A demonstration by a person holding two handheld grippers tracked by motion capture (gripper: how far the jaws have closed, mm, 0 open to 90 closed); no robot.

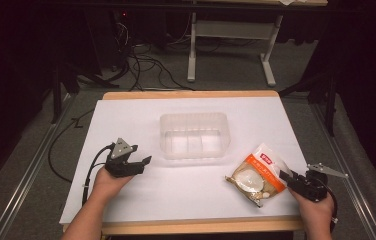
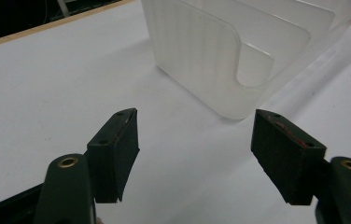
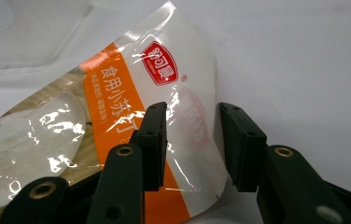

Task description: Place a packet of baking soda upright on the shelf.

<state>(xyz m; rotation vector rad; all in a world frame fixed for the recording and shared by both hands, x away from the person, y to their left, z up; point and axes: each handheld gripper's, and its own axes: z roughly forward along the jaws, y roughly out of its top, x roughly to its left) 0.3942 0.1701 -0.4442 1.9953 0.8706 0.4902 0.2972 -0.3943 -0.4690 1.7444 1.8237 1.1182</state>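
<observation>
Presently, item by item:

- High view: white table sheet (image 1: pixel 141 200) on a wood-edged top. Translucent plastic bin (image 1: pixel 194 135), rounded corners, inner dividers, upper centre of the frame. Glossy snack packet (image 1: pixel 257 175), orange and clear film with a pale round filling, lower right. Right gripper (image 1: pixel 287 178) at the packet's right edge; left gripper (image 1: pixel 143 162) lower left, well apart from the packet.
- Left gripper view: matte black pads (image 2: pixel 117 154) spread wide, bare sheet between them; ribbed frosted bin (image 2: pixel 220 51) at the upper right.
- Right gripper view: jaws partly closed, narrow gap, straddling the packet's (image 3: pixel 117 93) crinkled clear corner at lower centre; left pad (image 3: pixel 157 140) over the film, whether it presses cannot be told.
</observation>
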